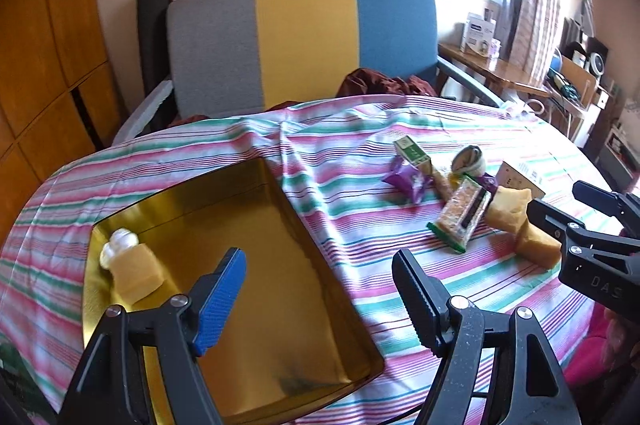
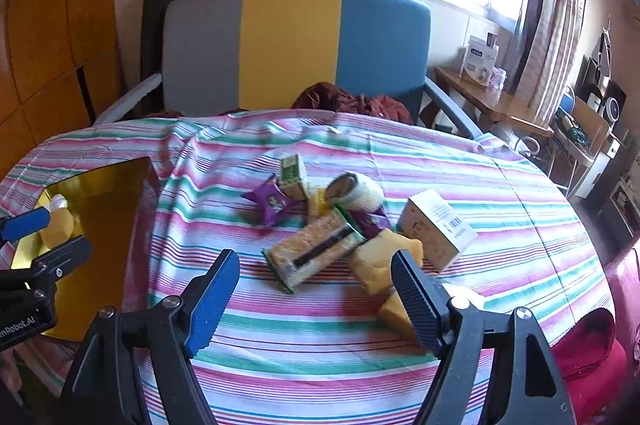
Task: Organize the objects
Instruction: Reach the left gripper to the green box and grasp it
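Getting the next snack into the gold tray (image 1: 280,209) looks like the step in hand, so here's how I'd play it. Both sets of jaws stand wide apart with nothing between them: the left gripper (image 1: 320,289) hangs over the tray's near right side, the right gripper (image 2: 316,289) over the pile on the striped cloth (image 2: 360,353) covering the bench.

One yellow wrapped cake (image 1: 132,273) already sits in the tray's far left corner. Everything else is bunched together right of the tray: the oat bar (image 2: 316,253), two more yellow cakes (image 2: 380,261), a purple packet (image 2: 272,203), a small green carton (image 2: 292,175), a tape roll (image 2: 356,191) and a white box (image 2: 436,229).

My guess: grab the nearest yellow cake with the right one, since it's just beside the right-hand pad. It looks squishy, so close gently. It's touching the oat bar, so lift straight up before swinging over. Keep the left one clear of the tray's middle.
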The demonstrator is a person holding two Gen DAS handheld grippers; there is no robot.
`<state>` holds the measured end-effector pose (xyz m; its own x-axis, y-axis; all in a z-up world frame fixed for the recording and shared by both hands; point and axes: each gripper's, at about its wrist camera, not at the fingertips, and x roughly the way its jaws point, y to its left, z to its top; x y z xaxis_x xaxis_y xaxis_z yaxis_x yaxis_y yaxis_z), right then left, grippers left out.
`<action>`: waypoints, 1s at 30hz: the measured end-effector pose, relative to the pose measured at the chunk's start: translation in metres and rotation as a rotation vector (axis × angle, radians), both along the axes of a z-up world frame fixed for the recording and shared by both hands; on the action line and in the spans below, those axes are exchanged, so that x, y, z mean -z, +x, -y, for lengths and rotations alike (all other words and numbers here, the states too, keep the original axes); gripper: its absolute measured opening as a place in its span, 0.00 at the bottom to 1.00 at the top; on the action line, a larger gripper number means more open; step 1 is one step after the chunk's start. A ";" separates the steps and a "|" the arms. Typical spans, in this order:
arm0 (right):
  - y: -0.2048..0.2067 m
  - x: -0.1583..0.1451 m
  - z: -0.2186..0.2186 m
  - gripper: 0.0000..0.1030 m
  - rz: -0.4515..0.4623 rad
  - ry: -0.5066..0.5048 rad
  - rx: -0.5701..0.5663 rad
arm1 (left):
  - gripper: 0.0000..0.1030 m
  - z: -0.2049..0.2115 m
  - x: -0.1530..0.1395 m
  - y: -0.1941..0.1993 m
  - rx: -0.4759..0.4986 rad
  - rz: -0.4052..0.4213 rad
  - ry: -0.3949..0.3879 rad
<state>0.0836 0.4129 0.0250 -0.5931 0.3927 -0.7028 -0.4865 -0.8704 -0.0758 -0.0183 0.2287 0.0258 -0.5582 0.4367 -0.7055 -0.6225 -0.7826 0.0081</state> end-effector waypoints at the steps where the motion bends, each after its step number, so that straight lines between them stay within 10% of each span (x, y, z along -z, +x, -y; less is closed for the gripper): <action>1: 0.000 0.000 0.000 0.77 0.000 0.000 0.000 | 0.74 -0.005 0.001 0.000 0.009 -0.001 -0.005; 19: 0.045 0.043 -0.126 0.77 -0.039 -0.286 0.291 | 0.71 -0.099 0.023 -0.026 0.117 0.078 -0.059; 30: 0.041 0.046 -0.128 0.77 -0.053 -0.323 0.277 | 0.53 -0.152 0.059 -0.092 0.008 0.366 -0.010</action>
<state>0.1242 0.5411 -0.0210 -0.5353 0.3071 -0.7869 -0.7008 -0.6815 0.2108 -0.1107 0.3807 -0.0336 -0.2642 0.4322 -0.8622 -0.5918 -0.7785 -0.2090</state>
